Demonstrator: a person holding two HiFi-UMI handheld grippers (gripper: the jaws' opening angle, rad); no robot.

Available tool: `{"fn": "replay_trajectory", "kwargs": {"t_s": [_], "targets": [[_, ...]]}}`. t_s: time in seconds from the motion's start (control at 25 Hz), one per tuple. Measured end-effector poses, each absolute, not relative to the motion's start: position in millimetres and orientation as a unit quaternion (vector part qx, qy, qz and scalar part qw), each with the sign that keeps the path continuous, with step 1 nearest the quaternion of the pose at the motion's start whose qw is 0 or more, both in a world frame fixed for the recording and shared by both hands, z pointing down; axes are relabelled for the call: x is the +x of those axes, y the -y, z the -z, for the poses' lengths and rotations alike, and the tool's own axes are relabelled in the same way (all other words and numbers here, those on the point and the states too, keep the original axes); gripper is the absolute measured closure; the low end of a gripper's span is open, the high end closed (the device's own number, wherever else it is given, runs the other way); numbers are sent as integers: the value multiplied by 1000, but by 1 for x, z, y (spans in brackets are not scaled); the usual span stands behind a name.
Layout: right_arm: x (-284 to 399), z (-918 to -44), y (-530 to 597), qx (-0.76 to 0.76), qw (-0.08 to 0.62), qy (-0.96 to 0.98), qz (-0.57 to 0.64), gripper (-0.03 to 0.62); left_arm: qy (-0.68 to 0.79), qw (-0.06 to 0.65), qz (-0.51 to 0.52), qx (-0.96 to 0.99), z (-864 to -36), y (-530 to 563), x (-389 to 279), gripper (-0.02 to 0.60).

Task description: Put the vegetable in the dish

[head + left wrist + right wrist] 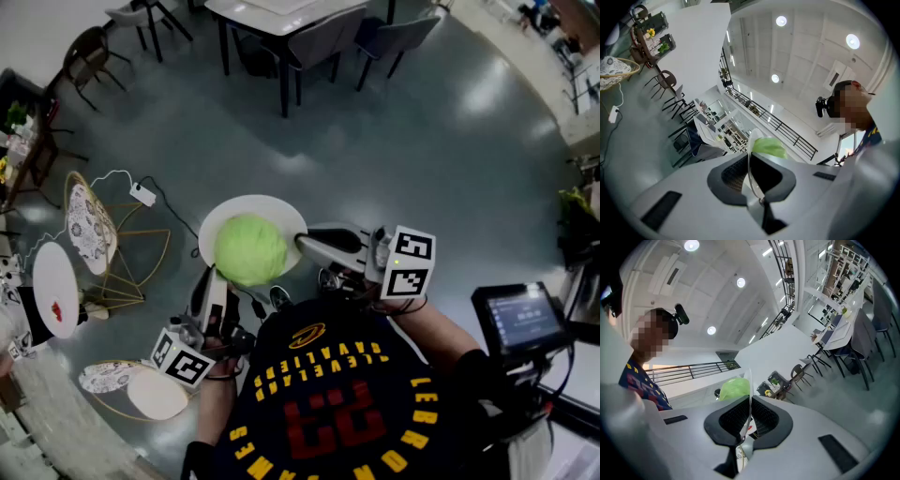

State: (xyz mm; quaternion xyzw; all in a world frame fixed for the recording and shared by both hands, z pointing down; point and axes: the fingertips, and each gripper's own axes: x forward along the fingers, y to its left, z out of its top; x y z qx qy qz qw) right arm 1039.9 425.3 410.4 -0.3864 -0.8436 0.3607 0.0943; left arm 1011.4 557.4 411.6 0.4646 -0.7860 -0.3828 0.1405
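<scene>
Head view: we see the cabbage sitting in the white dish, held up over the grey floor. The left gripper pinches the dish's near-left rim and the right gripper its right rim, so the cabbage lies between them.

Left gripper view: jaws closed down on the thin dish edge, cabbage just beyond, to the right.

Right gripper view: jaws clamped on the rim, cabbage just past them, left.
</scene>
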Motion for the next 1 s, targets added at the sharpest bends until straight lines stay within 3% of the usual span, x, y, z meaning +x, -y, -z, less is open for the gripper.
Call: {"fn": "replay_trajectory", "kwargs": {"t_s": [0.28, 0.6, 1.0], "targets": [[1038, -419, -425, -371, 111, 826, -411, 576, 777, 175, 411, 443, -424, -559, 1011, 569], [1025, -496, -419, -255, 244, 747, -564, 576, 696, 304, 550, 346, -474, -559, 1000, 569], [1002, -519, -466, -220, 281, 740, -570, 576, 673, 330, 588, 302, -501, -612, 981, 569]]}}
